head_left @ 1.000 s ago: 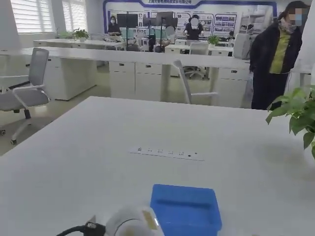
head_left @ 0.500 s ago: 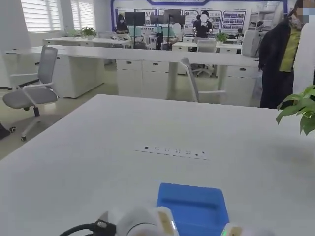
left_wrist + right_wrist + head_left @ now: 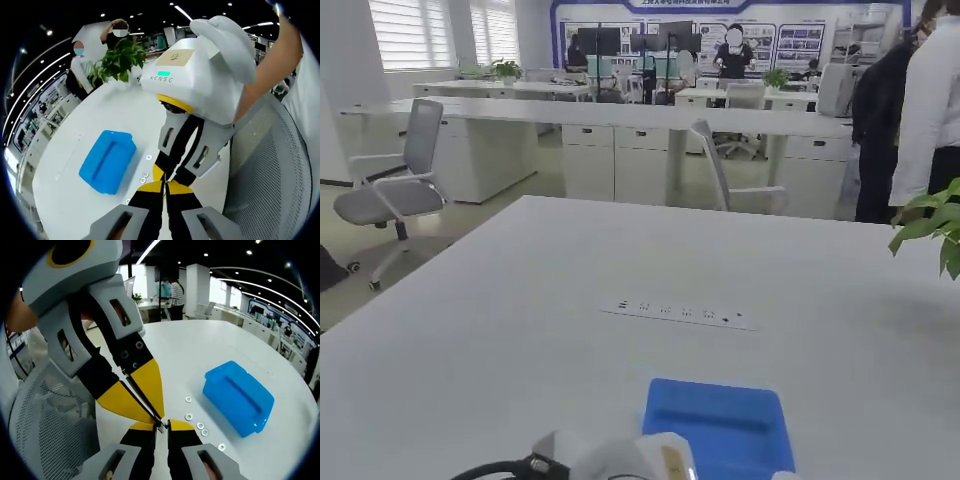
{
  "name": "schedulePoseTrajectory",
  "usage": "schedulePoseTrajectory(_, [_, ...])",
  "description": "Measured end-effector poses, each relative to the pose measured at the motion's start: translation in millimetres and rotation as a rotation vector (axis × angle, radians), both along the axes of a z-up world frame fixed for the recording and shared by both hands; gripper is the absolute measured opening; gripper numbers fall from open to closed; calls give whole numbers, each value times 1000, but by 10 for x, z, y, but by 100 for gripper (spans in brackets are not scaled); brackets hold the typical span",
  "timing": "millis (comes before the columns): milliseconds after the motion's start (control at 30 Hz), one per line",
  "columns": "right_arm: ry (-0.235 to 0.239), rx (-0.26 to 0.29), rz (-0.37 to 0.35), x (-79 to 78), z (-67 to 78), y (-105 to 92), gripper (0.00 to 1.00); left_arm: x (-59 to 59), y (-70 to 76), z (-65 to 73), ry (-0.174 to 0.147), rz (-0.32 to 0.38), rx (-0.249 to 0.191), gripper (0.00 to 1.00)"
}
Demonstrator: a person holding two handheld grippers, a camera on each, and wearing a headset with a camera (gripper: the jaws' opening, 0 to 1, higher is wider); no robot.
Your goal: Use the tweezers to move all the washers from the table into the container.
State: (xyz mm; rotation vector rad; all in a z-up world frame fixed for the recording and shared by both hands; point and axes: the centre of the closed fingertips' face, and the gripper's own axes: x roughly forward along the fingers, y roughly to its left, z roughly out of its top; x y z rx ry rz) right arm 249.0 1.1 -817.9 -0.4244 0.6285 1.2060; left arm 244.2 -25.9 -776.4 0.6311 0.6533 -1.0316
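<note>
Big white bench (image 3: 520,330) takes up most of the head view, with a power strip (image 3: 680,312) set flush into it around the middle. A leafy green plant (image 3: 935,225) pokes in from the right edge. There's a grey mesh chair (image 3: 270,165) just behind the spot where the tools are working, tight against the near edge of the bench.

The blue container (image 3: 715,425) sits on the bench close to the near edge, roughly centred in the head view, open side up.

Both tools are low over the bench just beside the container, on its near side, and they meet tip to tip. The left tongs (image 3: 165,186) are closed: the yellow tips are pressed together, and in the right gripper view the tweezers (image 3: 142,399) lie clamped between them, a thin dark metal pair running down along the yellow pads. The right tongs (image 3: 161,428) are pinched down to a narrow slit, and the lower end of the tweezers sits right in that slit, so both tools have hold of the same tweezers, one higher up and one at the tip.

The washers (image 3: 189,417) are small silvery rings, loose and flat on the bench in the strip between the tweezers' tip and the container. I count five in the right gripper view — one a bit further off, the others strung out in a loose line along the container's near side. None of them touches the container or the tweezers.
</note>
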Motion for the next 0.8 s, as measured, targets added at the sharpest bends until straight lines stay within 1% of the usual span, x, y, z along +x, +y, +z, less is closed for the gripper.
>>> schedulePoseTrajectory(67, [2,2,-5,-4,-6,-1,4,-5,0,-10,0,-4,0,0])
schedulePoseTrajectory(100, [1,4,-6,-3,-4,-1,4,0,-1,-7,-9,-8,0,0])
schedulePoseTrajectory(133, [7,6,-9,-4,-10,-4,4,-2,-3,-8,-8,-9,-1,0])
schedulePoseTrajectory(233, [6,3,-4,-13,-10,-5,5,-19,-10,-11,-10,-17,2,0])
schedulePoseTrajectory(367, [-19,-15,37,-33,-36,-5,6,-46,-13,-14,-14,-33,10,0])
schedulePoseTrajectory(400, [-24,-33,52,-42,-70,-10,6,-56,-12,-15,-15,-42,14,0])
schedulePoseTrajectory(467, [-36,-50,74,-51,-108,-8,7,-69,-12,-16,-19,-56,20,0])
schedulePoseTrajectory(533, [-36,-60,81,-36,-150,-2,6,-74,-13,-19,-16,-61,20,0])
schedulePoseTrajectory(567, [-28,-56,80,-25,-160,10,6,-74,-13,-20,-16,-63,20,0])
schedulePoseTrajectory(600, [-26,-54,81,-40,-136,13,6,-72,-12,-19,-16,-64,21,0])
schedulePoseTrajectory(700, [-44,-70,101,-44,-165,25,6,-67,-12,-19,-17,-72,27,0])
schedulePoseTrajectory(767, [-54,-80,113,-47,-170,29,5,-75,-16,-21,-24,-97,35,0])
schedulePoseTrajectory(800, [-64,-87,124,-49,-170,26,5,-82,-17,-21,-36,-120,44,0])
